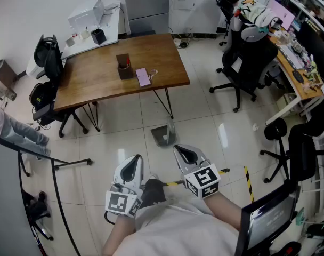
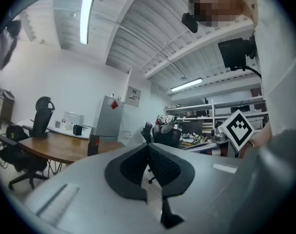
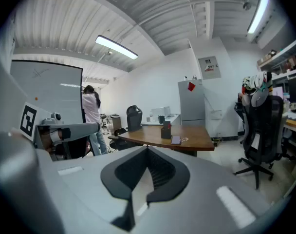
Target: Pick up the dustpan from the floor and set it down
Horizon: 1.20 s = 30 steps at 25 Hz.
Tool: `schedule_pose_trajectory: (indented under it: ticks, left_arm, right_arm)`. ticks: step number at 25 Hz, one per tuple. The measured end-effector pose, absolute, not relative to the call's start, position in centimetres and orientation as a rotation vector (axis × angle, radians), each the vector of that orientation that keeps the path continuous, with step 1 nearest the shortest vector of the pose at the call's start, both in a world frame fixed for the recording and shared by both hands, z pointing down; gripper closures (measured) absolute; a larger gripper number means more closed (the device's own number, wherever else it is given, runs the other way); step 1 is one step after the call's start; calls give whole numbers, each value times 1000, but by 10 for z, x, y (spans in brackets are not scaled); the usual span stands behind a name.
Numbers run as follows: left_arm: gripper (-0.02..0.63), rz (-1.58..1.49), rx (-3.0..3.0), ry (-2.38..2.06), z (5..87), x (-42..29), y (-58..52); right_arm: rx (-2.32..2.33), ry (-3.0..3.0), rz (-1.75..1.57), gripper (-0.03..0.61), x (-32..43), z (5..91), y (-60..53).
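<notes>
Your right gripper (image 1: 184, 153) has its jaws pressed together on nothing, and your left gripper (image 1: 133, 163) is likewise closed and empty. You hold both close to your body, side by side above the tiled floor (image 1: 204, 116). The dustpan (image 1: 163, 135) sits on that floor just beyond them, beside the near right leg of the wooden table (image 1: 98, 73), touched by neither gripper.

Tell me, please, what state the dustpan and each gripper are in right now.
Dustpan: lying on the floor beside a leg of the table, not held.
Left gripper: shut, empty.
Right gripper: shut, empty.
</notes>
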<state>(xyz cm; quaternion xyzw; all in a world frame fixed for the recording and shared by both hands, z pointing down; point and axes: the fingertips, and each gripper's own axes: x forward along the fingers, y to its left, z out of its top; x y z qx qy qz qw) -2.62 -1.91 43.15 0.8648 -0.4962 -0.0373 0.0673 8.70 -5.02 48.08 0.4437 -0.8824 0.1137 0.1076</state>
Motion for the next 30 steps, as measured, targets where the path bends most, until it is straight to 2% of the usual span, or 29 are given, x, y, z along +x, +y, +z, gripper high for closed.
schedule_pose_trajectory:
  ticks: [9,10,14,17,18,21,30]
  left_arm:
    - [598,-148,2638,-1346,435,-63,-134]
    - [598,-140,2633,-1334,439,-65,-144]
    - [598,-102,2593,-1311,454,-66,-169]
    - [598,-86,2591,-1318,459,-64,-185]
    - [598,-87,2583,-1331,459,-65,-192]
    - [598,-81,2559,-1368,464,-72,-211]
    - [598,16,2441,-1448,567,-102,-228]
  right_arm:
    - [1441,-2362,498,575,83,515,-150]
    - [1430,-2333,530,560,83,523,-160]
    - [1301,-2212,632,434,79,564,-184]
    - [1259,-2132,666,380,83,593,-200]
    - [1250,-2101,694,337,84,604,-207]
    - [1179,-2002,768,306,85,646,-229]
    - [1013,-1663,1094,314,111,824,-250]
